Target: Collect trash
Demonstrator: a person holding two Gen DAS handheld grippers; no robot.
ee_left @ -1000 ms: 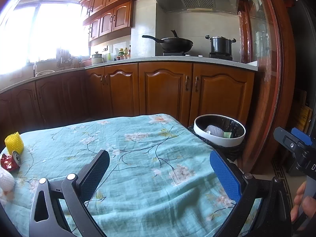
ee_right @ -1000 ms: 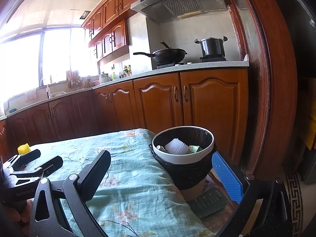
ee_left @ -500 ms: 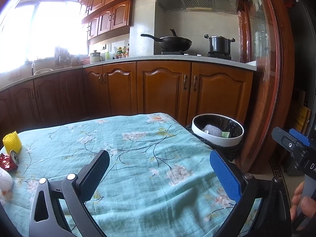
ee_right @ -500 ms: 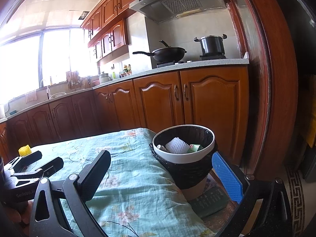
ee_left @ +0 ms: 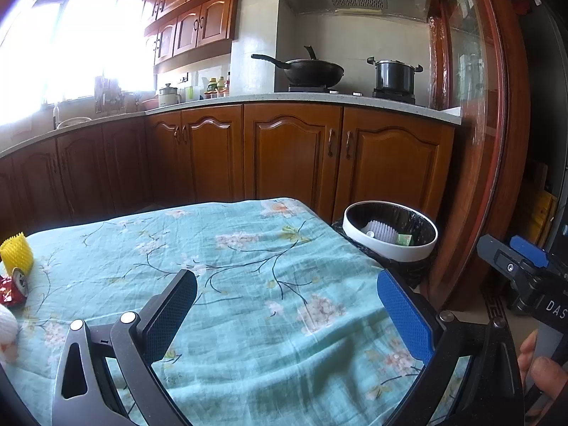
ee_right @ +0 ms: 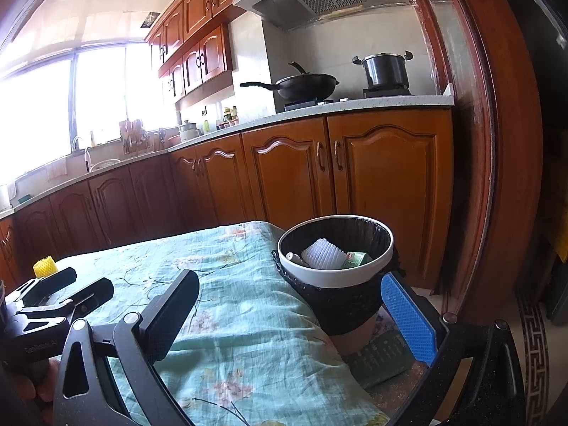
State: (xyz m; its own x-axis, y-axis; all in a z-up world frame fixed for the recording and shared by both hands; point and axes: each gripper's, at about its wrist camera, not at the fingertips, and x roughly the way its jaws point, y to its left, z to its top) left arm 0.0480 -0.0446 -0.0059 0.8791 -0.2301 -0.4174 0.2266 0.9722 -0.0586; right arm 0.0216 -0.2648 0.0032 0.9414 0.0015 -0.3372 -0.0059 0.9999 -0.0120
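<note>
Trash lay in two places: both grippers hung spread and empty over the near edge of the flowered cloth (ee_left: 248, 284), the left gripper (ee_left: 287, 316) nearest, the right gripper (ee_right: 291, 316) toward the bin. At the cloth's far left edge waited a crumpled red wrapper (ee_left: 10, 289), a yellow foam net (ee_left: 16, 252) and something white (ee_left: 7, 323). Beyond the right corner the trash bin (ee_right: 333, 278) already held a white foam sleeve (ee_right: 323, 254) and a green carton (ee_right: 356, 259). Compared with a second before, hardly anything had shifted; the left view had drifted slightly, so no new pickup had begun, I judged
</note>
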